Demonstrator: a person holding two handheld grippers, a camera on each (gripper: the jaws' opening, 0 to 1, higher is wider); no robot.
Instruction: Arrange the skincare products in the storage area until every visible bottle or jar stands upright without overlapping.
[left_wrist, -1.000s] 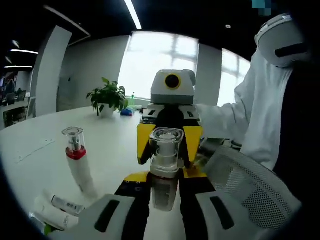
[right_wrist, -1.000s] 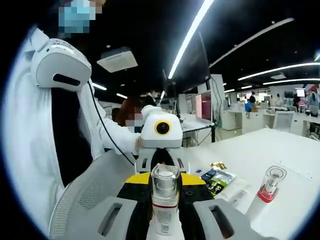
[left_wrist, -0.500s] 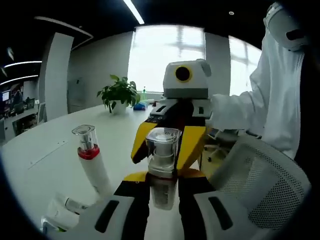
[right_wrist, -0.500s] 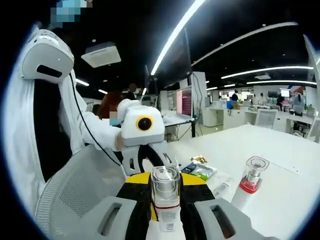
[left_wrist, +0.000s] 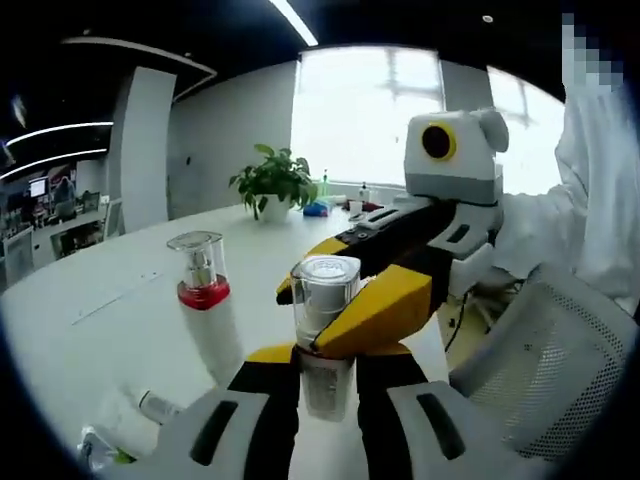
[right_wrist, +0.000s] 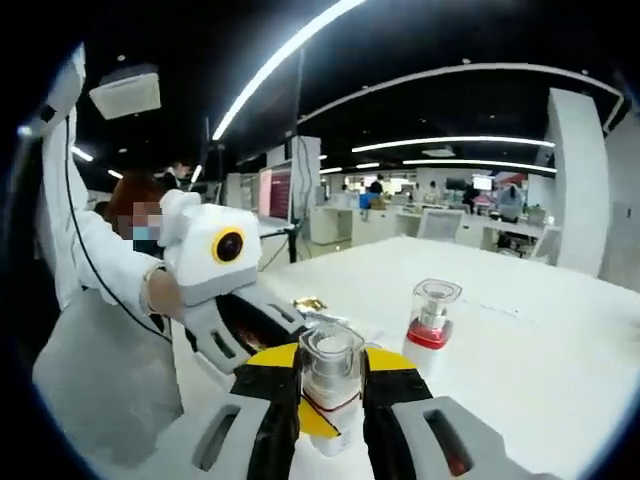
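Bottle, clear cap up, was pinched from both sides at once: my left gripper was closed on its lower body, and my right gripper clamped the same bottle from the opposite side. It sat upright between the two, above the white table; whether its base touched the surface I could not tell, since the jaws hid it.

I judged the step to be setting this bottle down standing in the storage area. Next move called for one gripper to let go while the other lowered the bottle onto bare table, kept vertical, then released it gently.

Around: a second bottle with a red collar and clear cap stood upright just beside, to the left in the left gripper view; the same one stood right of centre in the right gripper view. Tubes lay flat near its foot, not yet stood up. Packets lay further back. A plant stood well apart. A mesh chair sat beside the table. The red-collared bottle was the near obstacle when placing.
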